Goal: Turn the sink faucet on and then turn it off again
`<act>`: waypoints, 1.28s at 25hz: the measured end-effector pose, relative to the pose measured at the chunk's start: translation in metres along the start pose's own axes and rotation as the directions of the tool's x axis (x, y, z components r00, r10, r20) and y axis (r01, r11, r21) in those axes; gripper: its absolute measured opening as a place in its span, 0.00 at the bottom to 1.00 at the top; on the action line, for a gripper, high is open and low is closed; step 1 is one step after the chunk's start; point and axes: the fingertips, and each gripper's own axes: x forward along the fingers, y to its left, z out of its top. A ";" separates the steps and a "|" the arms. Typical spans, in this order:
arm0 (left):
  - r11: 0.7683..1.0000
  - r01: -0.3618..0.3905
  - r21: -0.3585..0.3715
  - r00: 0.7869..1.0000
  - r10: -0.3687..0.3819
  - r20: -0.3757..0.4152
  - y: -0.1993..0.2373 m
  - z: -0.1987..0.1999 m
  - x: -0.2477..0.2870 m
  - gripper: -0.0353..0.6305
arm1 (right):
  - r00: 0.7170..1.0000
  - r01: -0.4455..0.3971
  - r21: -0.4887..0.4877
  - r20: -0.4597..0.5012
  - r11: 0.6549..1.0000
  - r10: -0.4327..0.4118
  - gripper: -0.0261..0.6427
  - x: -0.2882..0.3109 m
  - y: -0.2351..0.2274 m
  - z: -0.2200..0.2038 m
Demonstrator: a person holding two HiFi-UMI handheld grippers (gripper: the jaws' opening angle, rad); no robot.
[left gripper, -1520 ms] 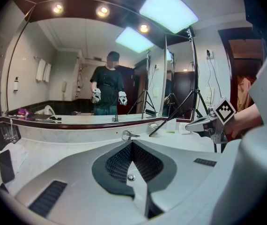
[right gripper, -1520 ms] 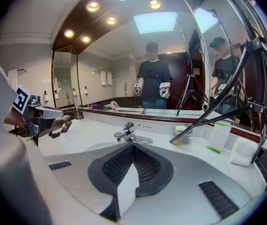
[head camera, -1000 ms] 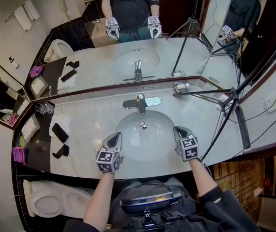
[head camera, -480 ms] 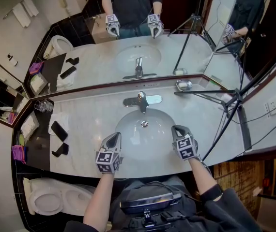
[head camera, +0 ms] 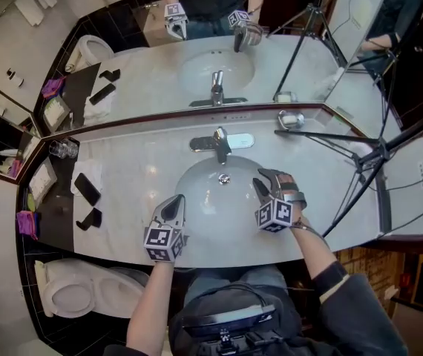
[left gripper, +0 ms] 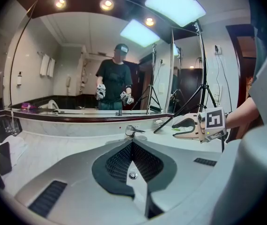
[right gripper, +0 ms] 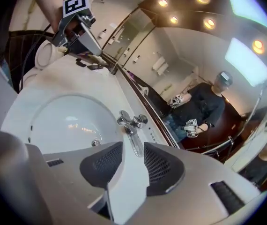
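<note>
At frame centre the faucet (head camera: pixel 220 144) stands behind the basin (head camera: pixel 210 200), spout pointing down-frame, up and left of the nearer right tongs (head camera: pixel 265 185), just opening and empty; left tongs (head camera: pixel 176 203) closed, empty.

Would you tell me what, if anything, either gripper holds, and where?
Nothing is held. The left gripper is shut and empty; the right gripper has just been opening its jaws, nothing between them.

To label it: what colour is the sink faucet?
The faucet is shiny chrome, clearest in the right gripper view.
</note>
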 end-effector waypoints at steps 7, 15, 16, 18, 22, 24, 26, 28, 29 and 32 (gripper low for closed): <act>1.000 0.000 -0.001 1.000 0.000 -0.007 -0.002 -0.011 0.019 0.04 | 0.999 0.010 -0.302 0.048 0.953 0.005 0.34 0.053 -0.013 0.012; 1.000 -0.011 -0.027 1.000 0.011 -0.022 0.006 -0.027 0.030 0.04 | 0.996 0.013 -0.398 0.083 0.917 0.022 0.39 0.104 -0.027 0.042; 0.999 -0.014 -0.029 1.000 0.013 -0.024 0.007 -0.028 0.030 0.04 | 0.996 0.012 -0.407 0.087 0.913 0.025 0.39 0.110 -0.027 0.046; 0.999 -0.019 -0.034 0.999 0.018 -0.026 0.010 -0.030 0.031 0.04 | 0.995 0.007 -0.427 0.095 0.904 0.037 0.39 0.120 -0.025 0.053; 0.998 -0.029 -0.047 0.999 0.027 -0.031 0.013 -0.034 0.034 0.04 | 0.993 -0.015 -0.460 0.100 0.888 0.068 0.39 0.132 -0.019 0.060; 0.998 -0.032 -0.052 0.999 0.030 -0.033 0.015 -0.035 0.034 0.04 | 0.992 -0.026 -0.459 0.095 0.888 0.078 0.39 0.135 -0.017 0.060; 0.998 -0.037 -0.056 0.999 0.035 -0.033 0.017 -0.037 0.034 0.04 | 0.992 -0.032 -0.456 0.096 0.890 0.085 0.39 0.138 -0.015 0.063; 0.997 -0.042 -0.059 0.999 0.040 -0.035 0.019 -0.039 0.032 0.04 | 0.991 -0.022 -0.456 0.105 0.890 0.078 0.39 0.141 -0.016 0.069; 0.997 -0.045 -0.060 0.998 0.043 -0.036 0.020 -0.040 0.031 0.04 | 0.992 -0.011 -0.463 0.110 0.886 0.070 0.40 0.143 -0.018 0.072; 0.996 -0.054 -0.064 0.998 0.051 -0.044 0.024 -0.044 0.027 0.04 | 0.993 0.004 -0.467 0.109 0.884 0.053 0.38 0.145 -0.024 0.079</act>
